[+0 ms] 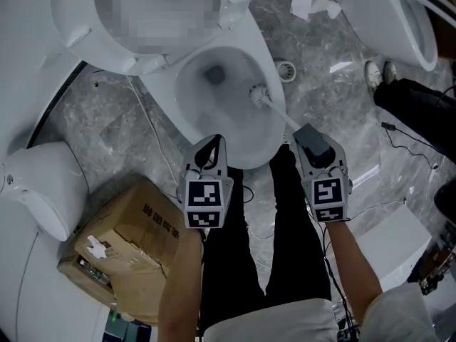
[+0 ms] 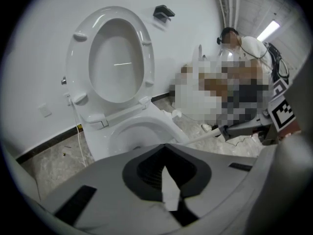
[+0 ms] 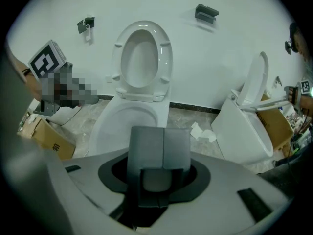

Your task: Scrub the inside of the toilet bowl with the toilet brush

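The jaws of the right gripper [image 1: 308, 134] are clamping the handle of the toilet brush [image 1: 273, 108], its bristle head lying inside the toilet bowl [image 1: 187, 112] near the right wall. The jaws of the left gripper [image 1: 212, 142] are pressing together, empty, over the bowl's near rim.

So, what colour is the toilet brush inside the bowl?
The toilet brush is white, head and handle alike; the head view shows it best.

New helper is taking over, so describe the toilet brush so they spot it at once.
Find the middle toilet, with its seat tipped up. In its bowl, against the right-hand wall, is the toilet brush: a round white head on a slim white handle running back into the right tongs. Nothing else sits in that bowl.
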